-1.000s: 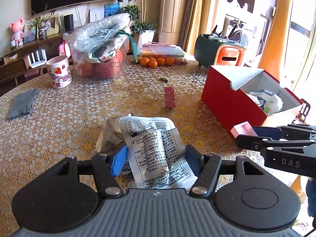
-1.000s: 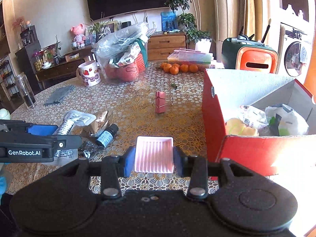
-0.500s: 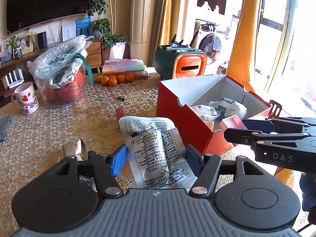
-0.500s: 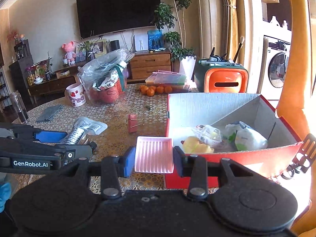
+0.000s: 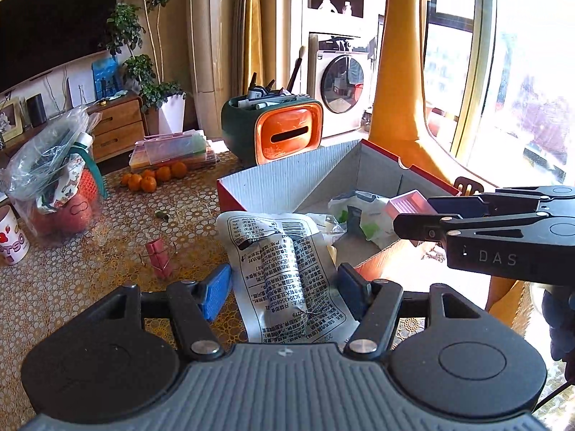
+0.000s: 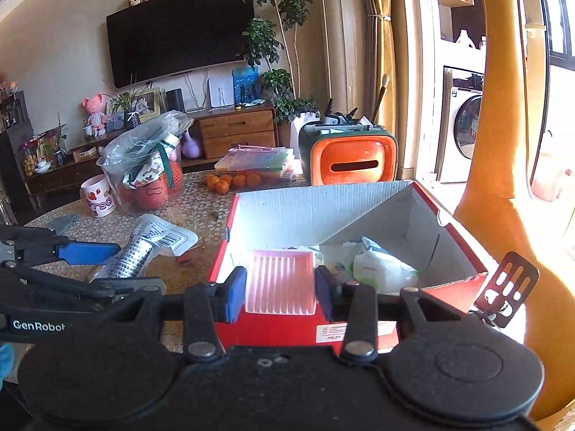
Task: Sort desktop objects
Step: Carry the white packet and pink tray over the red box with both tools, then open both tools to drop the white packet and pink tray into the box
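Here the left tongs point(image 5: 284, 287) grip a printed packet point(image 5: 284, 269), the right tongs point(image 6: 280, 283) a pink tray point(image 6: 280, 280).

Home living room: wall TV point(image 6: 179, 32), wooden drawer cabinet point(image 6: 235, 131), potted plants point(image 6: 276, 36), washing machine point(image 5: 341, 82), curtains point(image 5: 251, 18) beyond tongs.

White printed packet point(image 5: 287, 273) and ribbed pink tray point(image 6: 281, 281) held above red box point(image 6: 273, 327).

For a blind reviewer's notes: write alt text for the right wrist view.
The right gripper holds a pink ribbed tray over the near edge of an open red box that already contains white packets. To its left, the left gripper carries a printed silver pouch above the patterned table.
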